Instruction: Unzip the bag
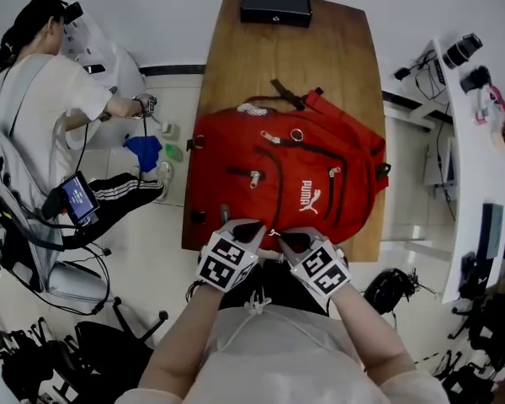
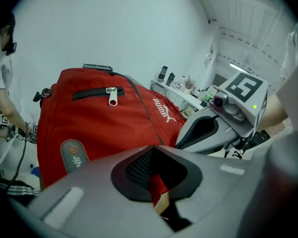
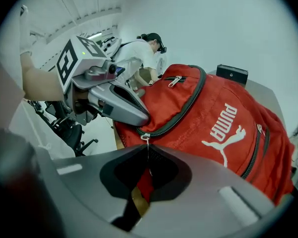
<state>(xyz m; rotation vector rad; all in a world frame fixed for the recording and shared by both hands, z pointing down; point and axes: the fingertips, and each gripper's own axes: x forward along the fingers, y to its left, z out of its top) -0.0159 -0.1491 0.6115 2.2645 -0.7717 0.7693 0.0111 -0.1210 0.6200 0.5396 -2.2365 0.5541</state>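
A red backpack (image 1: 286, 175) lies flat on the wooden table (image 1: 337, 49), its dark zippers running across the front. Both grippers sit side by side at the bag's near edge. My left gripper (image 1: 249, 231) is shut, with red fabric of the bag's edge (image 2: 159, 187) pinched between its jaws (image 2: 156, 182). My right gripper (image 1: 291, 239) is shut on the thin pull hanging from a silver zipper slider (image 3: 145, 136) at the end of the main zipper track (image 3: 184, 113). From the right gripper view (image 3: 148, 175), the left gripper (image 3: 116, 103) rests just left of that slider.
A black box (image 1: 275, 5) stands at the table's far end. A person (image 1: 42, 91) sits at the left beside a blue object (image 1: 143, 150) on the floor. A white shelf (image 1: 459, 167) with cameras runs along the right. Office chairs (image 1: 93, 343) stand at the lower left.
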